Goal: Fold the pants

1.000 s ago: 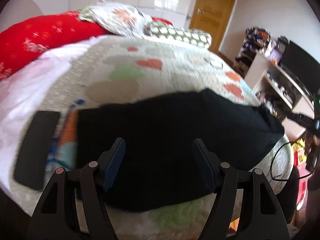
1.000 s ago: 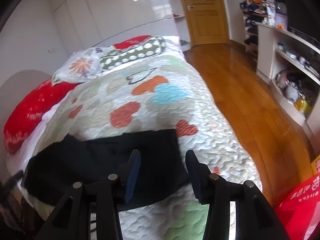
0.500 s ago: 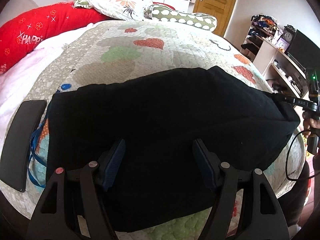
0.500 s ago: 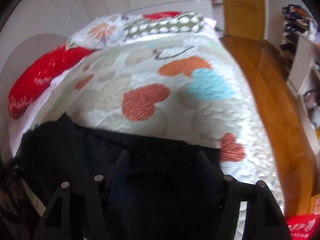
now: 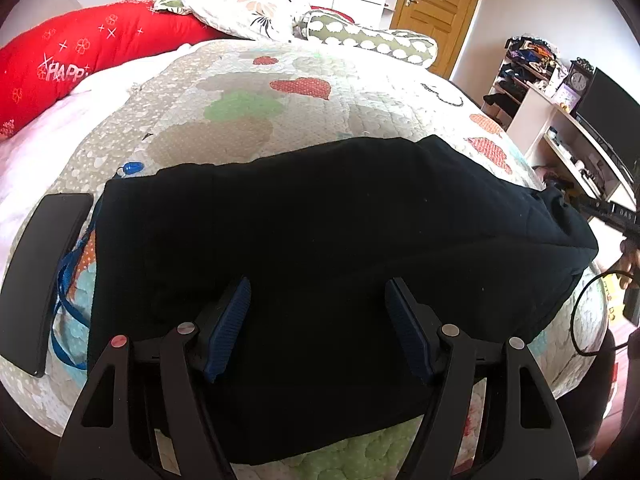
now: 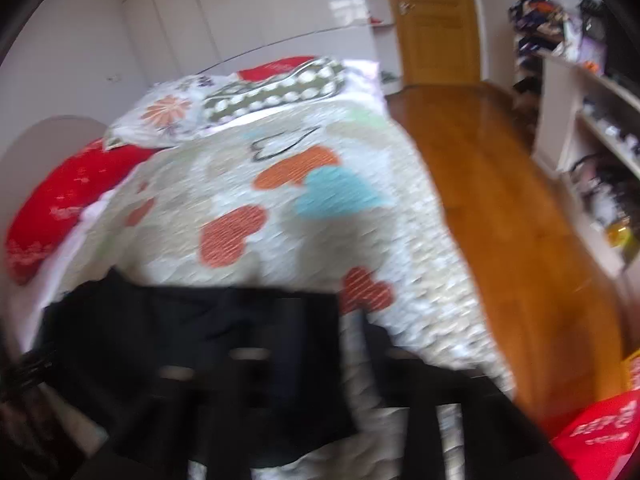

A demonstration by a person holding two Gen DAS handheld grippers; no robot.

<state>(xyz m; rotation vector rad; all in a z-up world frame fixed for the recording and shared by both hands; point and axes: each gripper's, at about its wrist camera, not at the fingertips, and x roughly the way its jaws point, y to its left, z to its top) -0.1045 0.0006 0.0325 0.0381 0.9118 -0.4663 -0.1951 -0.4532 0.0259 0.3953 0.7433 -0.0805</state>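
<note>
Black pants (image 5: 320,220) lie folded in a broad slab across the near end of the quilted bed (image 5: 248,120). My left gripper (image 5: 318,300) hovers just over their near middle, open, blue pads wide apart with only cloth below them. In the blurred right wrist view the pants (image 6: 180,340) fill the lower left. My right gripper (image 6: 328,344) straddles their right edge, its jaws opening, with the cloth edge and quilt showing in the gap and no visible pinch. Part of the right gripper (image 5: 612,212) also shows at the pants' right corner in the left wrist view.
A black flat device (image 5: 40,280) and a blue lanyard with a tag (image 5: 132,168) lie left of the pants. Red (image 5: 80,56) and patterned pillows line the bed's head. The wooden floor (image 6: 500,220), white shelves (image 6: 592,120) and a red box (image 6: 596,436) are to the right.
The left gripper sank closer to the pants, then held still. The right gripper's jaws narrowed and then spread again while it swung sideways along the pants' right edge; its view is now blurred.
</note>
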